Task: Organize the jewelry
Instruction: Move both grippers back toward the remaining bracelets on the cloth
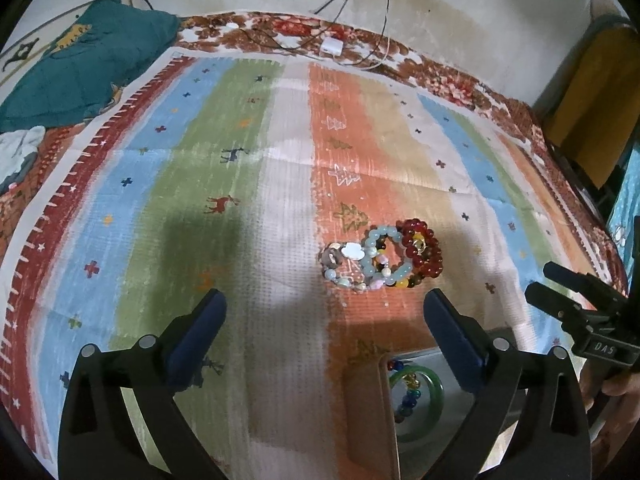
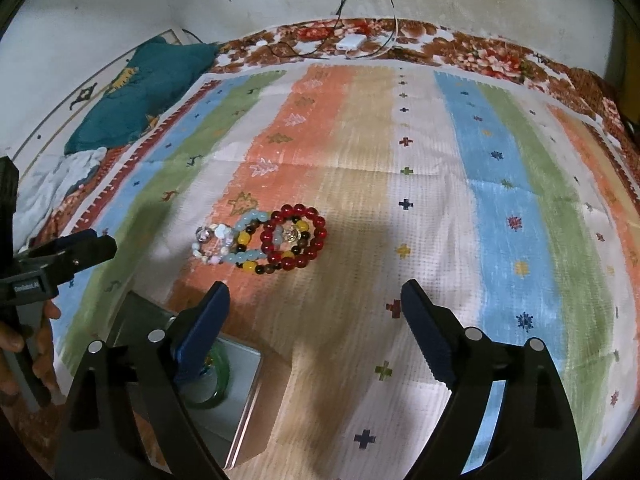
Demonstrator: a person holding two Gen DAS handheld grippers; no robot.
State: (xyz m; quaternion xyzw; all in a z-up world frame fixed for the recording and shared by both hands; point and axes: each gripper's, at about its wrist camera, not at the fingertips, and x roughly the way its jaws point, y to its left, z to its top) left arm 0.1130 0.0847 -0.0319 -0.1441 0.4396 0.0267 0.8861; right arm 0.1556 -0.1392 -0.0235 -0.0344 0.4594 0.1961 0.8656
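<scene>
The jaws of both grippers stand wide apart with nothing between them: the left gripper (image 1: 324, 312) hovers over the white and orange stripes of the striped cloth (image 1: 192, 148), and the right gripper (image 2: 316, 304) over its orange and tan stripes. The cloth is spread on a bed with a floral sheet (image 1: 452, 84). The cluster of beaded bracelets (image 1: 384, 258) lies on the orange stripe, just beyond and between the fingertips of the left gripper, nearer its right finger; in the right wrist view the same cluster (image 2: 264, 240) lies ahead of the left finger. Within the cluster a red bead bracelet (image 2: 294, 236) rests at the right, overlapping a pale blue bead bracelet (image 2: 248, 240), with a smaller strand of mixed pale beads (image 2: 208, 244) at the left. Close to the cameras an open metal box (image 2: 244, 392) sits on the cloth, holding a green bangle (image 1: 436, 392) and a strand of coloured beads (image 1: 408, 396); the near fingers partly hide it in both views. Each view shows the other gripper at its edge, held by a person's hand (image 2: 24, 352). At the far side lie a teal quilt (image 1: 88, 60), a white charger (image 1: 332, 46) and cables.
</scene>
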